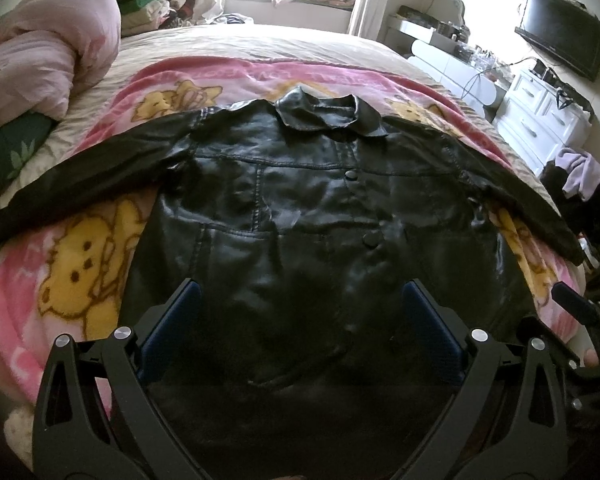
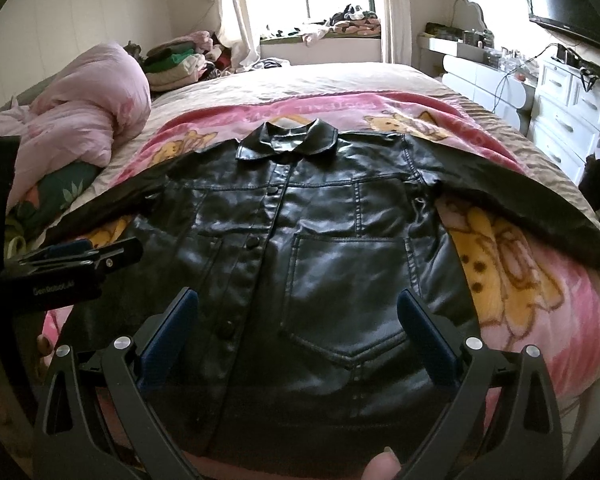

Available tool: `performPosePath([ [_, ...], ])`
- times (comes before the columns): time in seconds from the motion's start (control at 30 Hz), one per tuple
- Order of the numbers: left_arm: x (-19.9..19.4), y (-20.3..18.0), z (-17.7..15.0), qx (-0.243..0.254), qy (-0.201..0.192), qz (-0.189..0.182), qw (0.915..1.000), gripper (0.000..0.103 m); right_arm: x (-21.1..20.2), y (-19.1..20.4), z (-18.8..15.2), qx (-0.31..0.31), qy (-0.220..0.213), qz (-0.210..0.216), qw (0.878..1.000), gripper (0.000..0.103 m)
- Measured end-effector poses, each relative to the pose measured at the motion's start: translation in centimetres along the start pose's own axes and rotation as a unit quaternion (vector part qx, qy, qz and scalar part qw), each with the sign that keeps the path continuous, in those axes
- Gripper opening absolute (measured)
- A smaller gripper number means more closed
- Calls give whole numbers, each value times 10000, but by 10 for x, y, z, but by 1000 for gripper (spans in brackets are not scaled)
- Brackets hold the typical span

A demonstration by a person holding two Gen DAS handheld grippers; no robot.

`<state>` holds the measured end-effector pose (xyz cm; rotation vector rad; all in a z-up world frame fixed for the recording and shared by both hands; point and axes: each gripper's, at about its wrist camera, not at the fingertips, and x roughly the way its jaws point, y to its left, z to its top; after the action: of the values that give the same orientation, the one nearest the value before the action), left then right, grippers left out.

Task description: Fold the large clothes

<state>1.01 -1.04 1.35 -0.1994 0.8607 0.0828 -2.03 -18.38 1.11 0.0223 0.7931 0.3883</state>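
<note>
A black leather jacket (image 1: 292, 200) lies flat and face up on a pink cartoon blanket (image 1: 80, 264), collar at the far end, both sleeves spread out to the sides. It also shows in the right wrist view (image 2: 320, 240). My left gripper (image 1: 300, 300) is open and empty, hovering over the jacket's lower hem on the left half. My right gripper (image 2: 298, 308) is open and empty, over the lower hem near the chest pocket (image 2: 348, 296). The left gripper (image 2: 72, 256) also shows at the left edge of the right wrist view.
The blanket (image 2: 520, 280) covers a bed. A bunched pink duvet (image 1: 48, 52) lies at the far left. Piles of clothes (image 2: 180, 60) sit by the window. A white dresser (image 2: 568, 112) and a wall TV (image 1: 560, 40) stand at the right.
</note>
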Motion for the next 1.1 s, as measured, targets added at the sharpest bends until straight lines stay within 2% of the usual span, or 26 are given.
performPosePath([
  [0.57, 34, -9, 45, -25, -7, 7, 10000, 95, 20, -28, 48, 259, -231, -245, 9991, 99],
  [0.8, 53, -18, 63, -29, 104, -93, 9999, 95, 36, -53, 64, 520, -227, -267, 9980, 99],
  [1.1, 81, -37, 84, 84, 250, -167, 9995, 95, 56, -96, 78, 963, -196, -502, 9939, 99],
])
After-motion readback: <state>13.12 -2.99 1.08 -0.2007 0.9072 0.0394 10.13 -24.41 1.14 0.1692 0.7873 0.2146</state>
